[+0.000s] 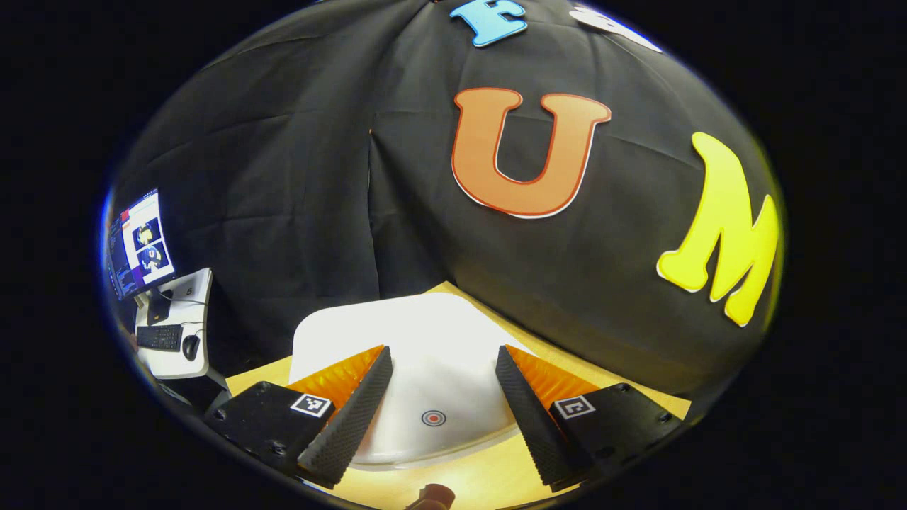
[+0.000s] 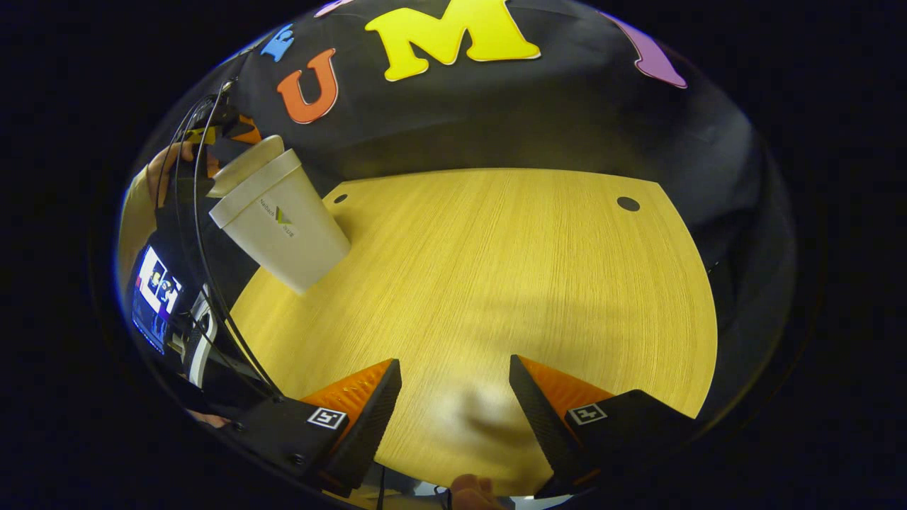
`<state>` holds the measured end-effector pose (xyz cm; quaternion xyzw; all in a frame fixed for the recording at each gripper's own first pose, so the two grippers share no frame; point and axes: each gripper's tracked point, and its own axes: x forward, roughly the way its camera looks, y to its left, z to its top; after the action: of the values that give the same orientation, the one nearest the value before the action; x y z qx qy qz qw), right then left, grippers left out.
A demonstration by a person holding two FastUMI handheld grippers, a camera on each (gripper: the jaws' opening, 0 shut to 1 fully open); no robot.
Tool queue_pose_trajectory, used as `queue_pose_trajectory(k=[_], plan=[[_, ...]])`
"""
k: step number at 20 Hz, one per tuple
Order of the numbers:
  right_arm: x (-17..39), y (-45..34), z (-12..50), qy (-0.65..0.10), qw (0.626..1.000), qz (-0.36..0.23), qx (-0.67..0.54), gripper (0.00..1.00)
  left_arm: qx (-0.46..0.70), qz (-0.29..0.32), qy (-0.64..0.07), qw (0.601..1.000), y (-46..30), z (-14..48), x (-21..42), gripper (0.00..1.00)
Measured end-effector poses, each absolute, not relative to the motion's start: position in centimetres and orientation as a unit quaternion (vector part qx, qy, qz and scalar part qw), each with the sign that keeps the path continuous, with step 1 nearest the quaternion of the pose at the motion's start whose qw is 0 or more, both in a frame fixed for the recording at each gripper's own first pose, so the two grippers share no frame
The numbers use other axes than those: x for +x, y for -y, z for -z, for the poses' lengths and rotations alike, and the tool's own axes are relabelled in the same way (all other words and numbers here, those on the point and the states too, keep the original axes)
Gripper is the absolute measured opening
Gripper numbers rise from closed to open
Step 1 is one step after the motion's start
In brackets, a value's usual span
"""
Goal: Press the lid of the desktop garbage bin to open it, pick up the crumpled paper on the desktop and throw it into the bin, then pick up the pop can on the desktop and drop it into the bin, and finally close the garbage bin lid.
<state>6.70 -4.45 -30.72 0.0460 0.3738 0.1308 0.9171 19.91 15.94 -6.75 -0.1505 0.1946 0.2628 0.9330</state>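
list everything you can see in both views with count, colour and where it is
garbage bin: one, white, standing at the table's far left edge in the right gripper view
bin lid: one, white with a small red ring mark, right ahead of the left tool
table: one, light wood, with dark round holes near its far corners
monitor: one, lit, far left on a side desk
keyboard: one, black, on that side desk
mouse: one, black, beside the keyboard
left tool: one, open, fingers either side of the lid
right tool: one, open, over bare table
hand: one, at the far left by the bin
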Motion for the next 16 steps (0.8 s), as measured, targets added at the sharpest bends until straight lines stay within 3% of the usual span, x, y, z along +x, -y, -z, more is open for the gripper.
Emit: queue_pose_trajectory(k=[4, 10, 11, 15, 16], plan=[[6.1, 4.7, 31.7, -0.382, 0.913, -0.131, 0.055, 0.97, -0.112, -0.272, -0.204, 0.934, -15.4, 8.3, 19.2, 0.98], [5.4, 5.4, 32.9, -0.392, 0.909, -0.128, 0.051, 0.97, -0.098, -0.286, -0.211, 0.929, -15.2, 9.4, 18.6, 0.98], [5.3, 5.5, 33.0, -0.393, 0.909, -0.13, 0.053, 0.94, -0.103, -0.288, -0.217, 0.927, -15.1, 9.7, 18.6, 0.99], [5.0, 5.2, 33.0, -0.393, 0.908, -0.135, 0.06, 0.97, -0.123, -0.295, -0.22, 0.922, -14.6, 10.1, 18.6, 0.99], [5.0, 5.3, 33.1, -0.393, 0.908, -0.133, 0.06, 0.94, -0.116, -0.297, -0.214, 0.923, -14.8, 9.8, 18.7, 0.99]])
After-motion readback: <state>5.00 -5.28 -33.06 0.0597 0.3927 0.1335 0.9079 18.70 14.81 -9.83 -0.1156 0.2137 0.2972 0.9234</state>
